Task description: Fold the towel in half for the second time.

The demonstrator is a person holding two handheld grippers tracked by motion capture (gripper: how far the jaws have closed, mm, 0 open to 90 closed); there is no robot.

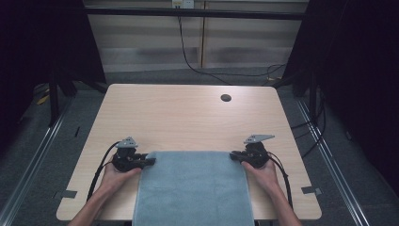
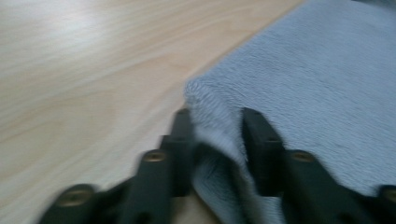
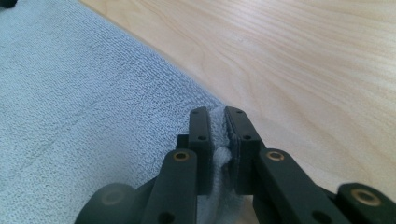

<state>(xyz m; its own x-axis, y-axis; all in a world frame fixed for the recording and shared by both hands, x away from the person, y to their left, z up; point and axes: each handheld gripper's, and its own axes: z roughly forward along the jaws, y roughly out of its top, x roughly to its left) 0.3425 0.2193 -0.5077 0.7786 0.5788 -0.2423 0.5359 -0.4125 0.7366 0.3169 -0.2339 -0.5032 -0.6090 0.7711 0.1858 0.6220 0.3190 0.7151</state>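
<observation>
A grey-blue towel (image 1: 193, 188) lies flat at the table's near edge and hangs over it. My left gripper (image 1: 149, 161) is at its far left corner. In the left gripper view the towel (image 2: 317, 84) bunches into a loose fold between the jaws of that gripper (image 2: 217, 116), which stand apart around it, and the picture is blurred. My right gripper (image 1: 233, 156) is at the far right corner. There the right gripper (image 3: 218, 112) is shut, pinching the edge of the towel (image 3: 70, 102) tightly between its pads.
The light wooden table (image 1: 188, 117) is bare beyond the towel, with a round cable hole (image 1: 226, 98) at the far right. Dark frames and cables stand past the far edge. Both forearms come in from the near edge.
</observation>
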